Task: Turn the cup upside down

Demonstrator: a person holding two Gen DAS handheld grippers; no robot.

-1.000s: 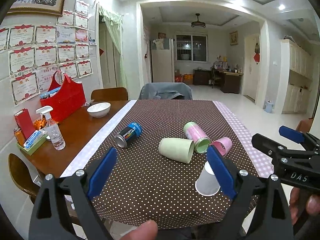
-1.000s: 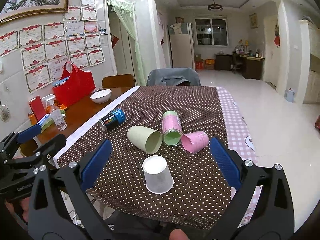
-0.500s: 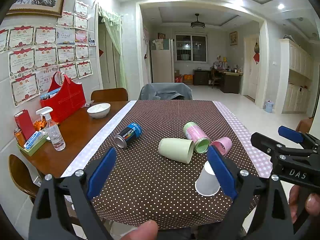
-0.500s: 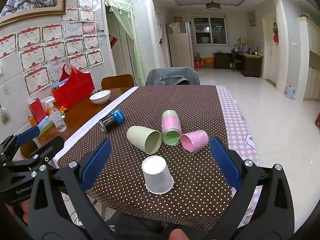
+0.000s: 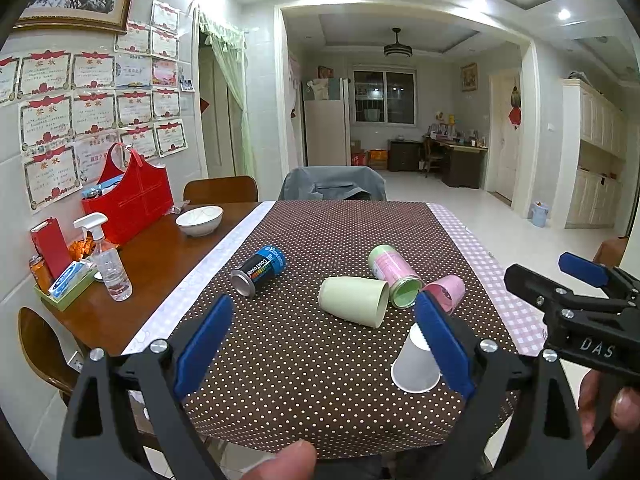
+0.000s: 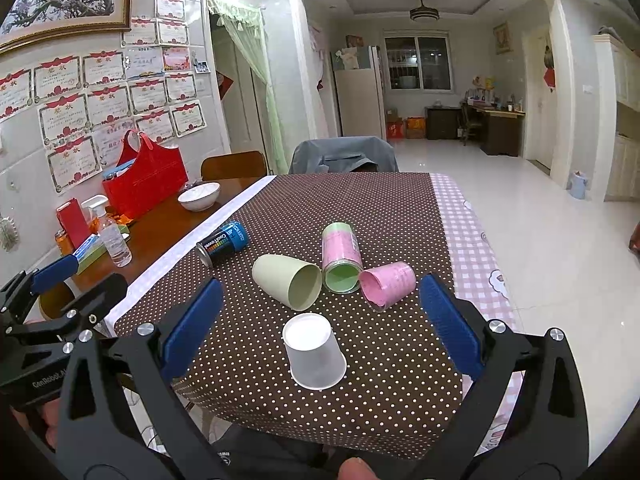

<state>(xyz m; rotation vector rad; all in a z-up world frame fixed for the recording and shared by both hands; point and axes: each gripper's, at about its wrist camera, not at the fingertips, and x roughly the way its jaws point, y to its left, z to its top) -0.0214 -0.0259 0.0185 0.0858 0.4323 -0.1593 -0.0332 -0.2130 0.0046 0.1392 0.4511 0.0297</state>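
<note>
A white paper cup [image 6: 315, 351] stands upside down near the front edge of the dotted brown tablecloth [image 6: 380, 216]; it also shows in the left wrist view [image 5: 414, 364], partly behind my right finger. A pale green cup [image 6: 288, 280], a pink-and-green cup [image 6: 340, 252] and a pink cup [image 6: 388, 285] lie on their sides behind it. My right gripper [image 6: 320, 330] is open, held back just above the white cup. My left gripper [image 5: 320, 344] is open and empty, left of the white cup.
A black-and-blue can [image 6: 224, 243] lies on its side at the cloth's left. On the bare wood at left are a white bowl [image 6: 199, 195], a spray bottle [image 6: 112, 236] and a red bag [image 6: 146, 178]. A grey-draped chair [image 6: 344, 156] stands at the far end.
Both grippers have drifted very slightly; the cups have not moved and both grippers stay open.
</note>
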